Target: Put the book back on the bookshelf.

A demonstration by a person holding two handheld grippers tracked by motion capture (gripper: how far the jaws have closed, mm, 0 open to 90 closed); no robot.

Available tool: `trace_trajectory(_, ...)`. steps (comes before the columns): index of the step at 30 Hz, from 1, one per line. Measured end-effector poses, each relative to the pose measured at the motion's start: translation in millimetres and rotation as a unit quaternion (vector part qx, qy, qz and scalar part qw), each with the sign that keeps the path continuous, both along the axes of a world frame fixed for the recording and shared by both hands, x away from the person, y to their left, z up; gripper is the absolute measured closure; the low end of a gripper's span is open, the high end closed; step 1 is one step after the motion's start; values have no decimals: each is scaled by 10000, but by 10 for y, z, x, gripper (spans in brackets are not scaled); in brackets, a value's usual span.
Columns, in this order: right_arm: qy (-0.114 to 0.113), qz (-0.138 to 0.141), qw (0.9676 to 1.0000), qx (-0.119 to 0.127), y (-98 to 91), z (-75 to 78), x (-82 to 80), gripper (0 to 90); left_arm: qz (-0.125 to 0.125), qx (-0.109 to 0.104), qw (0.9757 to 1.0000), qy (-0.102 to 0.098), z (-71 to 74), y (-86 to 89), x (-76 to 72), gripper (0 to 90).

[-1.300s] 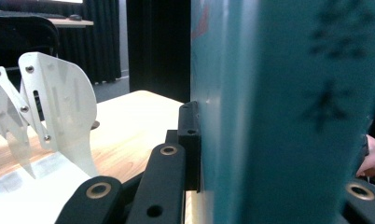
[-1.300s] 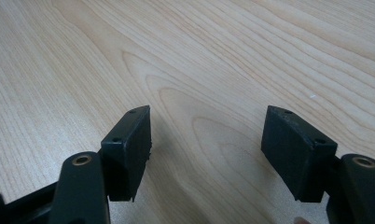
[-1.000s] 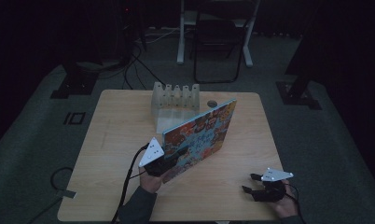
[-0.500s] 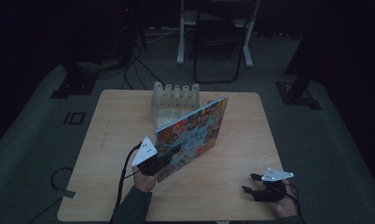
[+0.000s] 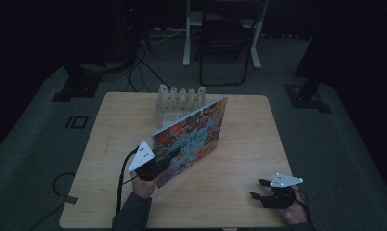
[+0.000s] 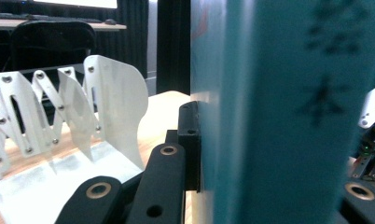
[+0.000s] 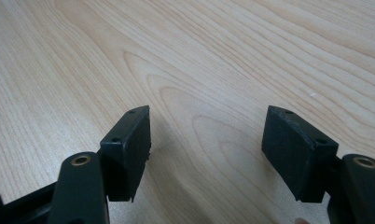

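Left gripper [image 5: 166,159] clamps a flat, glossy, colourful book [image 5: 194,134] by its lower corner, tilted above the pale woodgrain counter [image 5: 244,144] before a white scalloped rack [image 5: 180,98]; right gripper [image 5: 260,188] rests released, empty.

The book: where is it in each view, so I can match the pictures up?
High view: the book stands tilted at table centre, its lower left corner clamped in the left gripper.
Left gripper view: its teal spine covers the right half, close up between the jaws.
Right gripper view: not in it; bare wooden table.
Shared landmark: the white slotted rack, at left in the left gripper view.
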State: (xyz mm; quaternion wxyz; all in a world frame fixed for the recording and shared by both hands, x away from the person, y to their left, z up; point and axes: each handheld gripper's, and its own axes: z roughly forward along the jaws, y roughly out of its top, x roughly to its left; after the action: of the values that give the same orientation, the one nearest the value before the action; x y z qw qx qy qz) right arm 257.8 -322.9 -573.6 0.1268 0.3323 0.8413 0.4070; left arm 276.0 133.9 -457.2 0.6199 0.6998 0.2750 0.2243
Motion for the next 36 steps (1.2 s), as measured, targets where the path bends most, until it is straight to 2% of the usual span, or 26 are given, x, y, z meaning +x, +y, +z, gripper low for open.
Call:
trace_trajectory(22,10,9,10000,16,1,0,0,314,326,-43,9995,-35,36,231,-31,813)
trace_trajectory(36,10,20,10000,15,-3,-1,1,312,596,-66,9982,-80,56,380,-39,813)
